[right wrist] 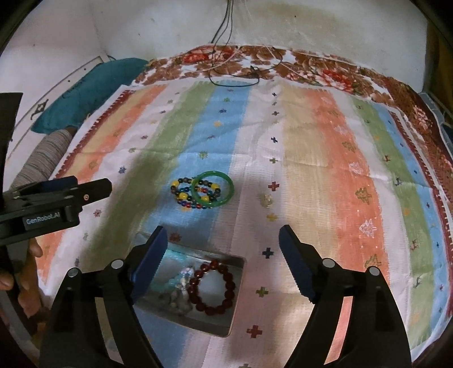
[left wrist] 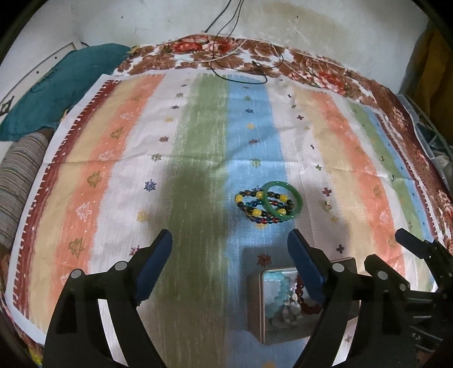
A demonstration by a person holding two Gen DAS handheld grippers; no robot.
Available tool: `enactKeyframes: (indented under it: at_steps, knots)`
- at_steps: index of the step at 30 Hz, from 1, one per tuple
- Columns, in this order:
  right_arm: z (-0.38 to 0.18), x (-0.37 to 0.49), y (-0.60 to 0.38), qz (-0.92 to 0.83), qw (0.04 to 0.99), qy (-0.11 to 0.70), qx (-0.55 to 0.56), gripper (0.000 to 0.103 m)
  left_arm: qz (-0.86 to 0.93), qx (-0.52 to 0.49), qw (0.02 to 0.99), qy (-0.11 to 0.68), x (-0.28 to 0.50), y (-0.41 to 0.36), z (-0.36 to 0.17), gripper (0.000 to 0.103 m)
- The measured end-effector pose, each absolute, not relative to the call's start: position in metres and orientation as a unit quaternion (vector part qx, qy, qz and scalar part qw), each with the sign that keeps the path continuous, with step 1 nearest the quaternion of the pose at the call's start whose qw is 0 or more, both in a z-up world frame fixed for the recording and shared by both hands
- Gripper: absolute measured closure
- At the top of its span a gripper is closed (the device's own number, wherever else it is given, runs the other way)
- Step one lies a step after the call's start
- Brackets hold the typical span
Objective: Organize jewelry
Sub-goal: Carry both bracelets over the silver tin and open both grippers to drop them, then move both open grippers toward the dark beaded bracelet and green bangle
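Right wrist view, striped cloth (right wrist: 311, 158) on floral bedspread (right wrist: 325, 73), stained white wall (right wrist: 283, 25), both hand-held grippers released.

a striped cloth (left wrist: 198, 136) in bands of orange, white, green and blue, dotted with small stars, crosses and trees, covers most of the surface. under it lies a floral sheet (left wrist: 320, 70) in brown and red, showing along the far edge. behind rises a pale, stained wall (left wrist: 325, 25), with thin dark cords (left wrist: 223, 28) hanging down onto the sheet. to the left sit a teal pillow (left wrist: 59, 87) and a grey striped fabric (left wrist: 19, 181).
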State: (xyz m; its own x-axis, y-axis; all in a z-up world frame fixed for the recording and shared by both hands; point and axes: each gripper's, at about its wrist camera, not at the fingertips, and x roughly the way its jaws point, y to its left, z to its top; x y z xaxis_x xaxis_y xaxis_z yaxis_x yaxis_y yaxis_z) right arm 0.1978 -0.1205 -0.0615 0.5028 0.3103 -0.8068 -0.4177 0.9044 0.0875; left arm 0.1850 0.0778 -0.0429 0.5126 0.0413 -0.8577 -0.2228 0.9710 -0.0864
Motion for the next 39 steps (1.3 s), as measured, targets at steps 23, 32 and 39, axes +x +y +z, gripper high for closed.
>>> enactKeyframes:
  at_steps: [23, 32, 39]
  knots:
    - [-0.095, 0.254, -0.11, 0.21, 0.842, 0.495, -0.028, 0.022, 0.075, -0.11, 0.844, 0.519, 0.237, 0.091, -0.086, 0.02]
    - [-0.109, 0.272, -0.108, 0.203, 0.834, 0.514, -0.015, 0.022, 0.078, -0.103, 0.84, 0.528, 0.253, 0.096, -0.104, 0.02]
    - [-0.116, 0.286, -0.1, 0.205, 0.828, 0.522, -0.019, 0.022, 0.072, -0.115, 0.838, 0.528, 0.264, 0.104, -0.113, 0.02]
